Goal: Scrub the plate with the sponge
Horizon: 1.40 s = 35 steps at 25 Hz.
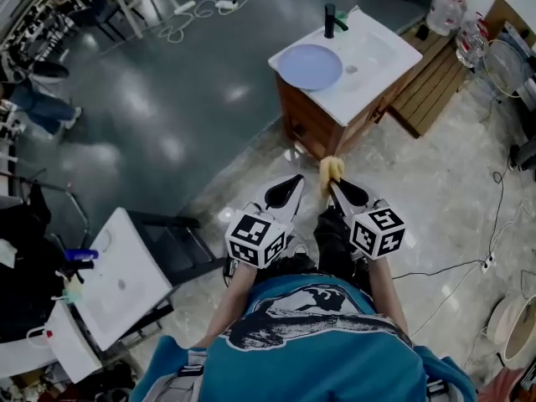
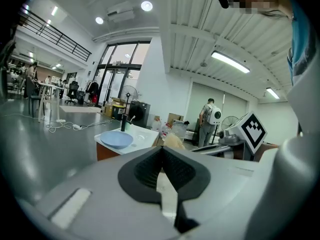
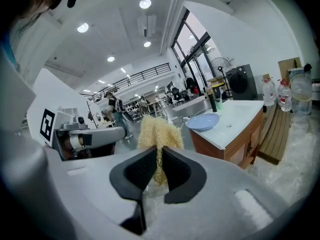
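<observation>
A pale blue plate (image 1: 310, 65) lies on the white sink counter (image 1: 381, 78) ahead of me; it also shows as a blue plate (image 2: 116, 139) in the left gripper view and a blue plate (image 3: 202, 121) in the right gripper view. My right gripper (image 1: 332, 182) is shut on a yellow fibrous sponge (image 1: 332, 171), which sticks up between its pads as the sponge (image 3: 156, 136). My left gripper (image 1: 296, 182) is shut with nothing between its pads. Both are held side by side near my body, well short of the counter.
A black tap (image 1: 332, 20) stands behind the basin (image 1: 364, 53) on the wooden cabinet (image 1: 314, 128). Water bottles (image 1: 445, 11) and a wooden pallet (image 1: 431, 82) lie to the right. A second white sink unit (image 1: 117, 279) stands at left. Cables (image 1: 452, 266) run on the floor.
</observation>
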Tool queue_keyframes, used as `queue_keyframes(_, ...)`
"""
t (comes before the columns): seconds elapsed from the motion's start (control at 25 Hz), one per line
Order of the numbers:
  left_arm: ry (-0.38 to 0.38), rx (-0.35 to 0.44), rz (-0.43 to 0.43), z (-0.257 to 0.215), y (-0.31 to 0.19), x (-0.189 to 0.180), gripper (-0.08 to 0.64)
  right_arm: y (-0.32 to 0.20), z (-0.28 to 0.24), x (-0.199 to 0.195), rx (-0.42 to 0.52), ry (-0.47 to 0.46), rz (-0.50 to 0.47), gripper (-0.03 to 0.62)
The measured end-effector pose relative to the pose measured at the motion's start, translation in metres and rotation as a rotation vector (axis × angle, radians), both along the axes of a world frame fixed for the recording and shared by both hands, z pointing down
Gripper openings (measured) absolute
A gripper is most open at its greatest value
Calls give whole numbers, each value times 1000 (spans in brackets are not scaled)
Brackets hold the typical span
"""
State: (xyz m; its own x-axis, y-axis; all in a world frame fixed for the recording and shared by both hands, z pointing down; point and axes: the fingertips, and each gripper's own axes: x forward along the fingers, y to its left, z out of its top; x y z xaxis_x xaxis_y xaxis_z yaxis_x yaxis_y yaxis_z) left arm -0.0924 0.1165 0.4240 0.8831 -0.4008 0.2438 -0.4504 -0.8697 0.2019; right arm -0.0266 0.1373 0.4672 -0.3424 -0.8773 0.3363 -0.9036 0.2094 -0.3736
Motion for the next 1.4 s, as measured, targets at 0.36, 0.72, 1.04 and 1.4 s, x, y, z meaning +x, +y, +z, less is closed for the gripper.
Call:
queue_keyframes(0.36,28,-8,-159,-9,-92,50,14,-85,-12,62,2,24,-127,32)
queue_keyframes(0.72,16,-20,-295,-8,-149,94,14,-143,-10,121,3,5,-228,32)
queue_keyframes(1.04,-11,-33,-391,-3,-174,108,14,-182,-4,147,4,-35,-286,32)
queue_keyframes(1.4,-26,-114,-454,16,-198,108,37,-212,8,141,-34,-60,-368,32)
